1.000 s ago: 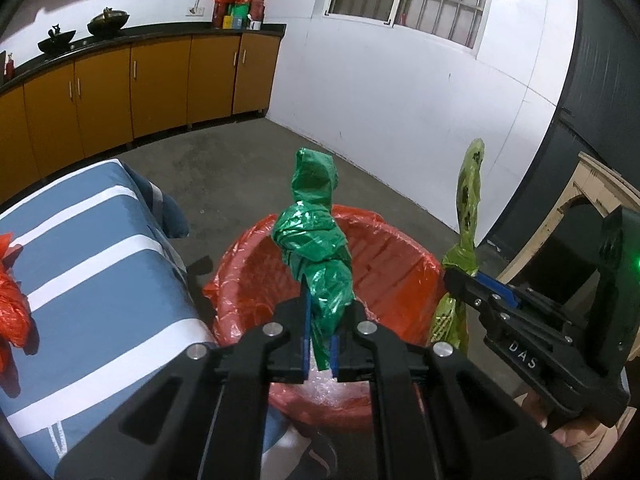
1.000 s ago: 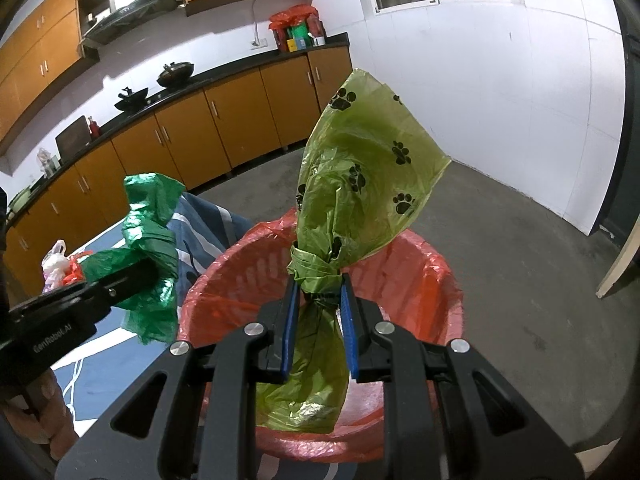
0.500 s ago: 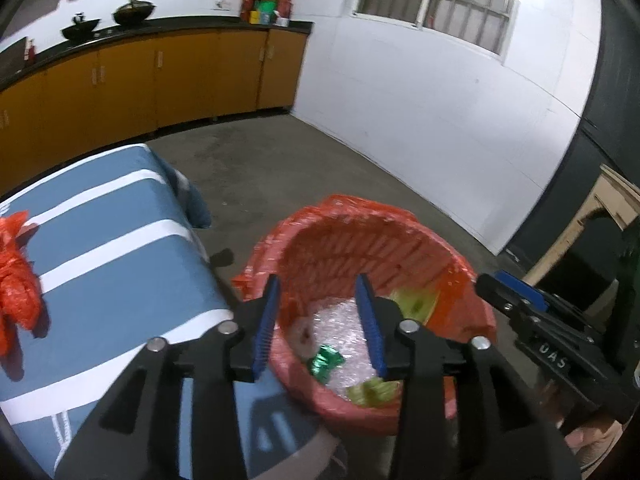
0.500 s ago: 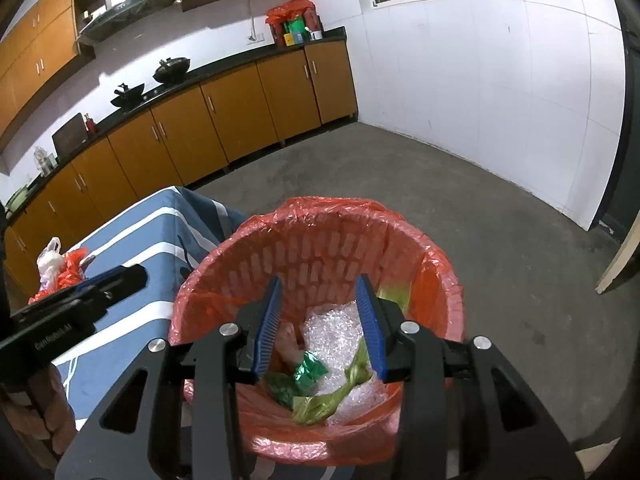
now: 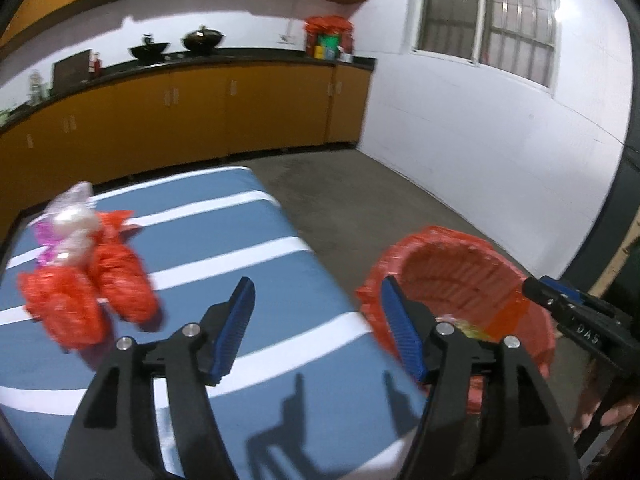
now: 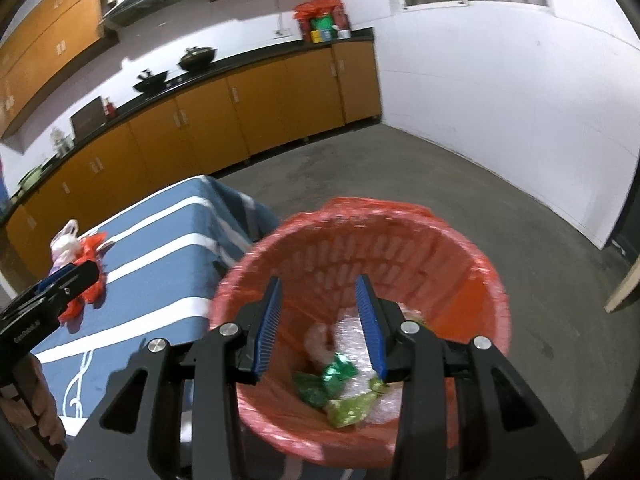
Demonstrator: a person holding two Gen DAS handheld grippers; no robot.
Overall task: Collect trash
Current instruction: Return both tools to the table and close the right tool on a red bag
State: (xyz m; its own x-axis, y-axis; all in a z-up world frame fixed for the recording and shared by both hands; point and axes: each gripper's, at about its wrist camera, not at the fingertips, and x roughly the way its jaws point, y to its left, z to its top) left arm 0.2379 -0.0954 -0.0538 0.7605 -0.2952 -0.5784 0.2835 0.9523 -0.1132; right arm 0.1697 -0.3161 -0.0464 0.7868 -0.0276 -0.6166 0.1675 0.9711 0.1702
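A red-lined trash basket [image 6: 480, 280] stands on the floor beside the table; it also shows in the left wrist view [image 5: 472, 256]. Inside lie a dark green bag [image 6: 324, 380] and a light green bag [image 6: 352, 404] on bubble wrap. My right gripper [image 6: 320, 320] is open and empty above the basket. My left gripper [image 5: 316, 328] is open and empty over the blue striped tablecloth [image 5: 240, 248]. Two red bags [image 5: 96, 292] and a white bag [image 5: 68, 220] lie on the table at the left, apart from the left gripper.
Orange cabinets with a black counter [image 5: 200, 100] run along the back wall. A white wall with a barred window [image 5: 492, 20] is on the right. Grey concrete floor [image 6: 520, 200] surrounds the basket. A wooden frame [image 5: 624, 256] is at the far right.
Both grippers opened and dropped the dark green and light green bags into the basket. The left gripper has since swung left over the table, toward the red bags.
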